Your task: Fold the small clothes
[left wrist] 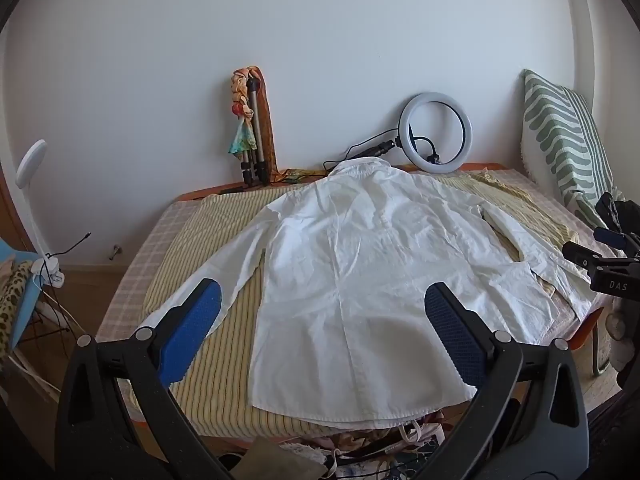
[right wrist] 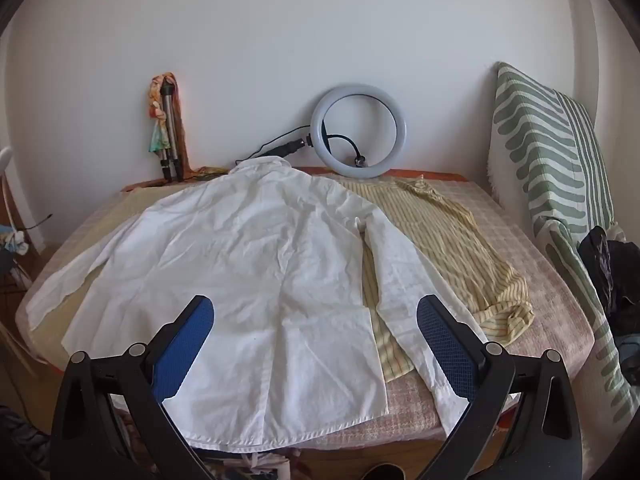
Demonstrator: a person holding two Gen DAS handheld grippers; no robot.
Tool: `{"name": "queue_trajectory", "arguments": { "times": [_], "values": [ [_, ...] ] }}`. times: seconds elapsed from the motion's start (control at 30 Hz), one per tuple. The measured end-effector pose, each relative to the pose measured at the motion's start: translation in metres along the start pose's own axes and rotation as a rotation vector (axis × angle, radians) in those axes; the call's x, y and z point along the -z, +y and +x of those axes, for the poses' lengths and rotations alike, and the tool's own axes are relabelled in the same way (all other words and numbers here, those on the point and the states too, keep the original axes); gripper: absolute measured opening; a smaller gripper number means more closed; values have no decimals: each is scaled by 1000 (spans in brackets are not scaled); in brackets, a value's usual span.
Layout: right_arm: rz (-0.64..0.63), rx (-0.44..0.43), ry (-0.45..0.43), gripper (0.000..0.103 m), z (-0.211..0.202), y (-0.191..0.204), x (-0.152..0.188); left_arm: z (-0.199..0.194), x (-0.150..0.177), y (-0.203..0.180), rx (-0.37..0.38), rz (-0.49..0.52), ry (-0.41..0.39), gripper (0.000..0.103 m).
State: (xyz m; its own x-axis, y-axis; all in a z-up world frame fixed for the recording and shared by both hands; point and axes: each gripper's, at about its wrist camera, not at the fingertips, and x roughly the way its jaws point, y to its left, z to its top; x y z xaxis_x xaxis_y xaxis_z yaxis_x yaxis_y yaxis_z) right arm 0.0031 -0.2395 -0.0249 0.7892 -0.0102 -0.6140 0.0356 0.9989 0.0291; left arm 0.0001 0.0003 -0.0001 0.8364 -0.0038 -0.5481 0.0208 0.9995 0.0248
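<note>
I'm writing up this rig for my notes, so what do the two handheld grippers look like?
The left gripper and right gripper look alike: two black plastic arms with triangular cutouts and round silver pivot pins, each ending in a blue pad with a fine dotted texture. In the left wrist view the other gripper's black body shows at the right edge with white letters "DAS". No cables, hands or sleeves show.
</note>
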Motion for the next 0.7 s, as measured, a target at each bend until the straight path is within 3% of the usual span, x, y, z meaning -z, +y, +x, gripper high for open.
{"name": "queue_trajectory", "arguments": {
  "times": [0.7],
  "values": [
    [-13, -1, 5, 101, 2, 3, 1, 2, 0, -2, -18, 12, -2, 103]
  ]
}}
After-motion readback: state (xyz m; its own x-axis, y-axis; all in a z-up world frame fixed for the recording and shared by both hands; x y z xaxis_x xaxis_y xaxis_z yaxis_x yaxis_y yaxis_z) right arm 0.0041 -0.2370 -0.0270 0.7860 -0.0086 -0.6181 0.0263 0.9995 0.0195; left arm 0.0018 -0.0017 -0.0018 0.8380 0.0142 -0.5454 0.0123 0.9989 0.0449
